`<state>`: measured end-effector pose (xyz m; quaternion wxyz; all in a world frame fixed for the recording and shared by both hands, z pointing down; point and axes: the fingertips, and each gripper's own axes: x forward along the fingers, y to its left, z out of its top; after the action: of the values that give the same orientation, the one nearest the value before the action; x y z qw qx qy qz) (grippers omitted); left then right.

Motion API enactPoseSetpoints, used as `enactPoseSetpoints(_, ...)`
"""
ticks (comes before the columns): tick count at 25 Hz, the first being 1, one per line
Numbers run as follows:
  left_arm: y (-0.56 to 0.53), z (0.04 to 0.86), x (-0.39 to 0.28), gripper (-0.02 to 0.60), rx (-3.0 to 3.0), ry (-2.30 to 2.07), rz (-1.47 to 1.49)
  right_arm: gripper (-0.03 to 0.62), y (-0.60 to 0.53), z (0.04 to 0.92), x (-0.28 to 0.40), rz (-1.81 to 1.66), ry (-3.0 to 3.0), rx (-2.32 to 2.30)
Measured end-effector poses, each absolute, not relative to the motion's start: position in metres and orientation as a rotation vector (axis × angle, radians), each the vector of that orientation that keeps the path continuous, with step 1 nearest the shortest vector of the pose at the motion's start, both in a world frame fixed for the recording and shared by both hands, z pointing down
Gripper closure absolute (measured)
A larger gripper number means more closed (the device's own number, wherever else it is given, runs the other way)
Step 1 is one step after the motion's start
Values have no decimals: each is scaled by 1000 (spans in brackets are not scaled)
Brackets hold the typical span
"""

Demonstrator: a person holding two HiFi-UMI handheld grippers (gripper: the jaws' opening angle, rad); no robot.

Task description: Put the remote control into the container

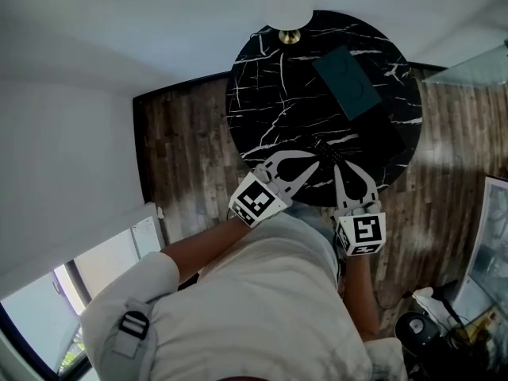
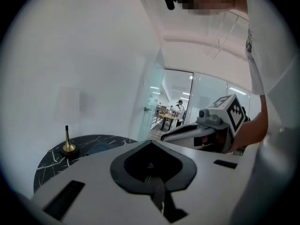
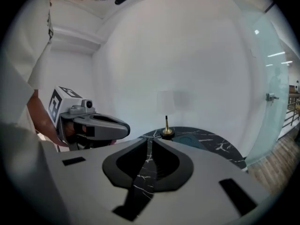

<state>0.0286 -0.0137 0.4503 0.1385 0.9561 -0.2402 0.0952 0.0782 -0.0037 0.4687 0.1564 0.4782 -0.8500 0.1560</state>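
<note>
A flat teal rectangular container (image 1: 349, 82) lies on the round black marble table (image 1: 262, 101), toward its far right; it shows too in the right gripper view (image 3: 187, 138). A small dark object, perhaps the remote control (image 1: 324, 148), lies near the table's front edge and is hard to make out against the marble. My left gripper (image 1: 316, 162) (image 2: 151, 143) is shut and empty, its tips just short of that object. Beside it my right gripper (image 1: 334, 167) (image 3: 150, 142) is shut too, with only marble showing through its slit.
A lamp with a brass base (image 1: 290, 36) (image 2: 69, 146) (image 3: 166, 131) and white shade (image 1: 287, 6) stands at the table's far edge by the white wall. Wooden floor (image 1: 182, 157) surrounds the table. A glass partition (image 3: 276, 78) stands to the right.
</note>
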Motion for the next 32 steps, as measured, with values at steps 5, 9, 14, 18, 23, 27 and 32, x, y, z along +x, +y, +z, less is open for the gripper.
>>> enactPoseSetpoints(5, -23, 513, 29, 574, 2686, -659, 386, 505, -14, 542, 82, 485, -2322, 1182)
enactPoseSetpoints(9, -27, 551, 36, 575, 2621, -606, 452, 457, -23, 598, 82, 514, -2243, 1045)
enactPoseSetpoints(14, -32, 594, 43, 574, 2579, -592, 527, 448, -40, 666, 88, 565, -2125, 959)
enactPoseSetpoints(18, -37, 624, 48, 574, 2548, -569, 586, 439, -45, 707, 86, 576, -2024, 848)
enactPoseSetpoints(23, -46, 651, 48, 575, 2481, -581, 633, 430, -38, 749, 92, 600, -1940, 774)
enactPoseSetpoints(27, -47, 666, 49, 574, 2468, -566, 678, 430, -37, 768, 96, 594, -1906, 758)
enactPoseSetpoints(32, -44, 673, 51, 574, 2461, -546, 700, 428, -39, 775, 92, 585, -1895, 743)
